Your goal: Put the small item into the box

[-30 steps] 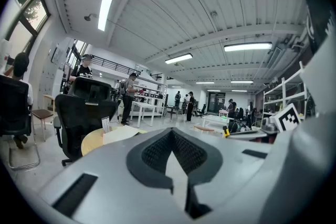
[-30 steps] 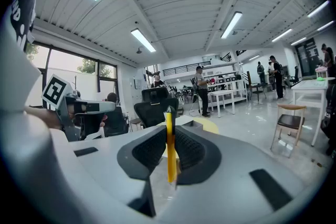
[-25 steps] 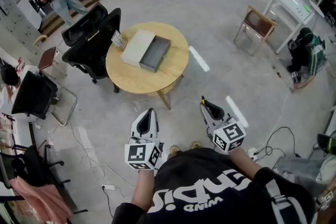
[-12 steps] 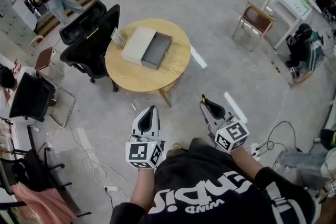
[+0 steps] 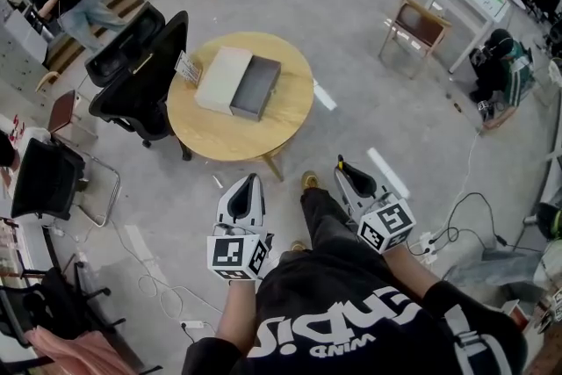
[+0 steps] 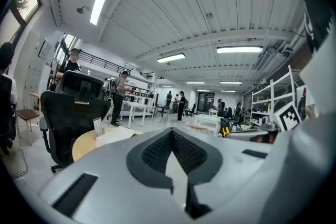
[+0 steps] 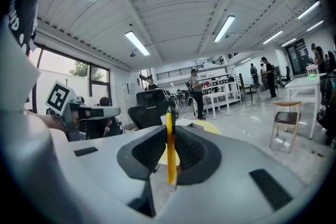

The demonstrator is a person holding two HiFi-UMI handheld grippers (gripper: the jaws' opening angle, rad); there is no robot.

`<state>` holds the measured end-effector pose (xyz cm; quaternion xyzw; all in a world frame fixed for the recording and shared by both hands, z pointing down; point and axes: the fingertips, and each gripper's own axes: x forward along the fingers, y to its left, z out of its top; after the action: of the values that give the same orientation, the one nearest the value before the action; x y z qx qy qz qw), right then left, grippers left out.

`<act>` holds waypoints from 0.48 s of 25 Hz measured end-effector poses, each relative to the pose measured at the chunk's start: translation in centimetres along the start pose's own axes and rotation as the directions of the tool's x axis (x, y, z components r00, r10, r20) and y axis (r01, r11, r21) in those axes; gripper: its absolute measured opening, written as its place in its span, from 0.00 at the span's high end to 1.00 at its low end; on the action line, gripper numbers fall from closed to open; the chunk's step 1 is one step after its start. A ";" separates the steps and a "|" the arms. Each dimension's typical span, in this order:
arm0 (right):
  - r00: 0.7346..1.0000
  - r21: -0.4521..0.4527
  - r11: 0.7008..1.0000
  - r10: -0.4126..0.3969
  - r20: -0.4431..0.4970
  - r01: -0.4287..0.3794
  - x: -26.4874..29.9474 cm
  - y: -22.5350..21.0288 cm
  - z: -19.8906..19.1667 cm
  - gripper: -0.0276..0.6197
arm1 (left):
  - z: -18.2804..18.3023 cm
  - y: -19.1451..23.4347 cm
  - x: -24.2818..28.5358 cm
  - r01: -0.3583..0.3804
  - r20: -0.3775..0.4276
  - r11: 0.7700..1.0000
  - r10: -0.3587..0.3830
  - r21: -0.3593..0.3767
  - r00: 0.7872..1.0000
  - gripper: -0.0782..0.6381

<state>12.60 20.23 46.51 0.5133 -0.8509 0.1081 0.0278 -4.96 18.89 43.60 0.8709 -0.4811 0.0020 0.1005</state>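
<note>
The person is holding both claws low before the body, side by side, pointing forward. The left claw [image 5: 248,182] is keeping its jaws pressed together on nothing. The right claw [image 5: 343,165] is pinching a thin yellow stick [image 7: 169,140], which is standing upright between its pads. Farther ahead, well apart from both, the open grey box [image 5: 255,88] is lying on the round wooden worktop [image 5: 255,140], with a pale lid [image 5: 221,78] touching its left side.

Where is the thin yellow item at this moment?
The yellow item stands upright between the right gripper's fingers, right of centre in the head view, away from the round table.
</note>
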 end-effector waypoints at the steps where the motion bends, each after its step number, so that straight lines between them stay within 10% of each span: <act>1: 1.000 -0.001 1.000 0.000 0.001 0.000 0.5 -0.1 0.0 0.89 | 0.0 0.3 0.4 0.001 0.001 1.000 -0.001 0.000 1.000 0.88; 12: 1.000 0.002 1.000 0.018 0.011 -0.018 8.4 -3.3 0.5 0.89 | 0.2 5.2 7.0 -0.007 -0.013 1.000 0.007 0.015 1.000 0.88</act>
<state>11.62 11.38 47.84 0.5062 -0.8555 0.1063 0.0218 -5.58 10.34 45.02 0.8698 -0.4835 0.0116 0.0972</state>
